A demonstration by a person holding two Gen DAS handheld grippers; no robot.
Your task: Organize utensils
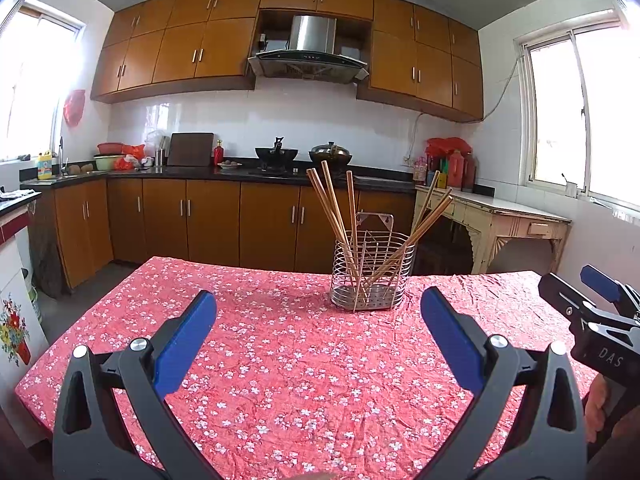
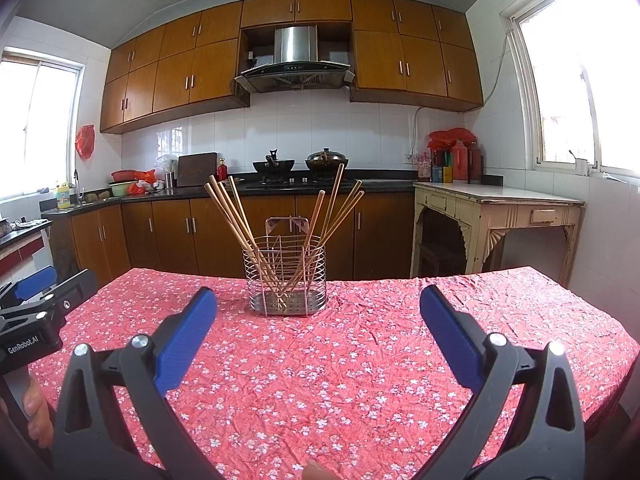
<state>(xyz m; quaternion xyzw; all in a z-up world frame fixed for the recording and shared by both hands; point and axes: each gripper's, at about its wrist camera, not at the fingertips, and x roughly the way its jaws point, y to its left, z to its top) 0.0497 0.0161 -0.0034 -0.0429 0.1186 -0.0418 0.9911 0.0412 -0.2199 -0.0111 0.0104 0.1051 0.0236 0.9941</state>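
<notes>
A wire utensil holder (image 1: pixel 370 270) (image 2: pixel 285 276) stands upright on the far middle of the table. Several wooden chopsticks (image 1: pixel 340 216) (image 2: pixel 236 220) lean inside it, fanned left and right. My left gripper (image 1: pixel 318 300) is open and empty, low over the table, short of the holder and a little left of it. My right gripper (image 2: pixel 318 298) is open and empty, short of the holder and a little right of it. Each gripper shows at the edge of the other's view: the right gripper (image 1: pixel 592 312) and the left gripper (image 2: pixel 44 308).
The table carries a red floral cloth (image 1: pixel 280 360) (image 2: pixel 360 360). Behind it are kitchen cabinets, a stove with woks (image 2: pixel 298 162), a sink counter at the left and a cream side table (image 2: pixel 496 208) at the right.
</notes>
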